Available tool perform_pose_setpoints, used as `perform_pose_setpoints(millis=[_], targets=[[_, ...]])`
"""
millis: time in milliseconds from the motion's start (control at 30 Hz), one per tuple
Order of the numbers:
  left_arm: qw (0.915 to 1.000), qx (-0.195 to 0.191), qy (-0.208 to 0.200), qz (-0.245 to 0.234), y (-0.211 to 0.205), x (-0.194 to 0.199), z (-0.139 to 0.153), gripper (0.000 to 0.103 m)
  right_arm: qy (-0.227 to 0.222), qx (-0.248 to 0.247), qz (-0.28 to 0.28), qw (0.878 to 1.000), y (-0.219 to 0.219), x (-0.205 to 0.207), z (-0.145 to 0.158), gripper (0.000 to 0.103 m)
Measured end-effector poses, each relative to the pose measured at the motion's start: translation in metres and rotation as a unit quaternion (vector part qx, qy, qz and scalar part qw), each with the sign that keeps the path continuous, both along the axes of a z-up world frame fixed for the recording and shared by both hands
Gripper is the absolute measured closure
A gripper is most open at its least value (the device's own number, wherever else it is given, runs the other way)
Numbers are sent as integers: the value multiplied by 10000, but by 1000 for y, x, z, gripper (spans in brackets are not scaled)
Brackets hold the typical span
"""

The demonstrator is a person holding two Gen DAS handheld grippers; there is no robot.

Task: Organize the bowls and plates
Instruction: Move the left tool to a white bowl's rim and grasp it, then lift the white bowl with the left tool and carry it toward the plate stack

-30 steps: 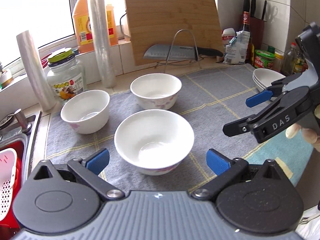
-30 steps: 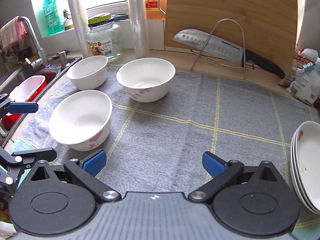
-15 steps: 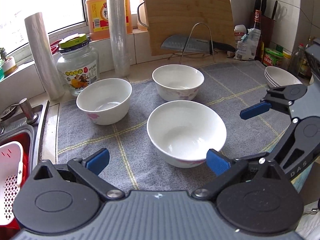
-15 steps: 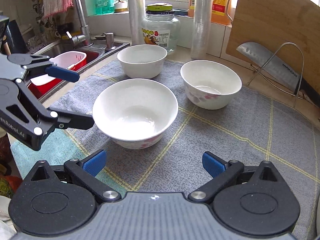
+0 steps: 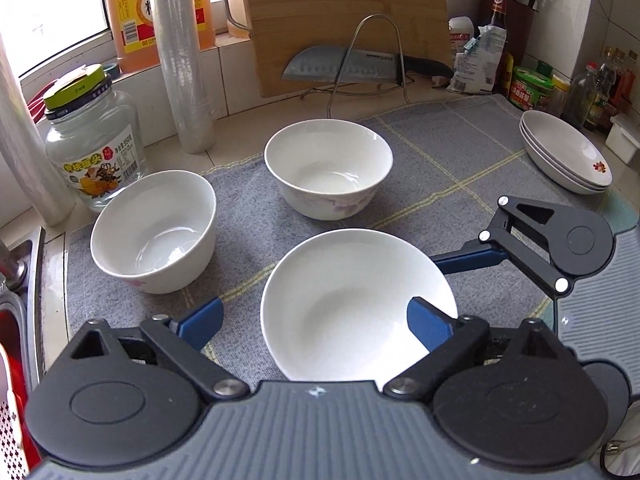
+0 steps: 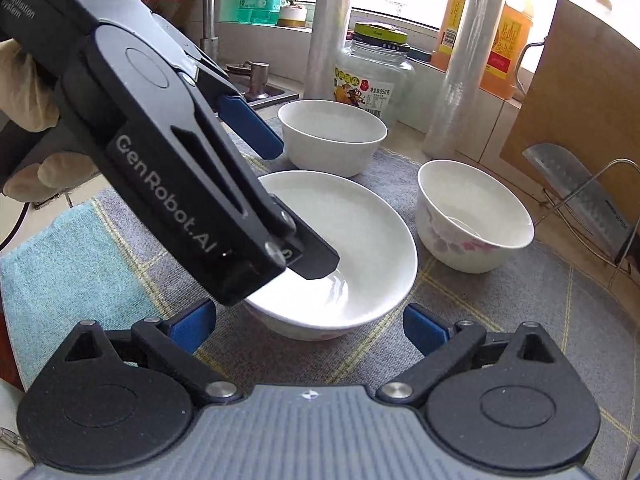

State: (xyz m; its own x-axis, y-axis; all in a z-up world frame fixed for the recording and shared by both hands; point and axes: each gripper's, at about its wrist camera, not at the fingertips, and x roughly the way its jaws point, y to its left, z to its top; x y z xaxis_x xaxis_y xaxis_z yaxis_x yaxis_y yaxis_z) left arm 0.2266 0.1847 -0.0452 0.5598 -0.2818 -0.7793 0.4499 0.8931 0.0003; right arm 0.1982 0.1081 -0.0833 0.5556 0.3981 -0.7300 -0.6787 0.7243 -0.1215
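Note:
Three white bowls stand on a grey cloth (image 5: 440, 168). The near bowl (image 5: 352, 300) (image 6: 360, 248) lies between both grippers. My left gripper (image 5: 316, 322) is open, its right fingertip over the near bowl's inside and its left fingertip outside the rim; it also shows in the right wrist view (image 6: 288, 200). My right gripper (image 6: 308, 326) is open, just short of the same bowl; one blue fingertip (image 5: 468, 260) sits by the rim. The left bowl (image 5: 156, 232) (image 6: 332, 136) and the far bowl (image 5: 328, 164) (image 6: 476, 216) stand apart. A stack of plates (image 5: 564, 156) sits at the far right.
A glass jar (image 5: 92, 144), film rolls (image 5: 180, 52), an oil bottle (image 5: 132, 12), a cutting board (image 5: 344, 16) and a knife on a wire rack (image 5: 352, 68) line the back. The sink (image 5: 16, 320) is at the left; bottles (image 5: 532, 88) stand at the right.
Both grippers have closed in on the near bowl. The left gripper now straddles its rim and the right gripper has swung left and stands close in front of it.

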Motion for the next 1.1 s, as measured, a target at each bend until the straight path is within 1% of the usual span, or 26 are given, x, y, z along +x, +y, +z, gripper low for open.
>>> perform_pose_setpoints(millis=[100,233,333,433,500,700,767,1100], targets=[[9998,-90,182,-25,1,10,-2,9,34,66,-21,10000,1,3,0,5],[9996,-133,242,-95,2,14,-3,10,23,85,-12,10000,1,4,3,9],[9993,-150,313,-155,1,17,-5,19,53,136,-34,9999,0,6,3,9],[9987,-204,413,-203,0,19,-7,21,52,127,-39,9999,0,5,3,9],[9985,-222,439,-243,-1,19,-7,24,50,112,-38,9999,0,5,2,9],[9977,-304,524,-302,-1,23,-7,27,-4,51,-61,10000,1,7,1,10],[9973,-337,573,-313,-1,25,-8,30,22,63,-65,10000,1,7,2,11],[9963,-455,652,-318,2,28,-8,30,107,45,-145,9998,1,8,4,11]])
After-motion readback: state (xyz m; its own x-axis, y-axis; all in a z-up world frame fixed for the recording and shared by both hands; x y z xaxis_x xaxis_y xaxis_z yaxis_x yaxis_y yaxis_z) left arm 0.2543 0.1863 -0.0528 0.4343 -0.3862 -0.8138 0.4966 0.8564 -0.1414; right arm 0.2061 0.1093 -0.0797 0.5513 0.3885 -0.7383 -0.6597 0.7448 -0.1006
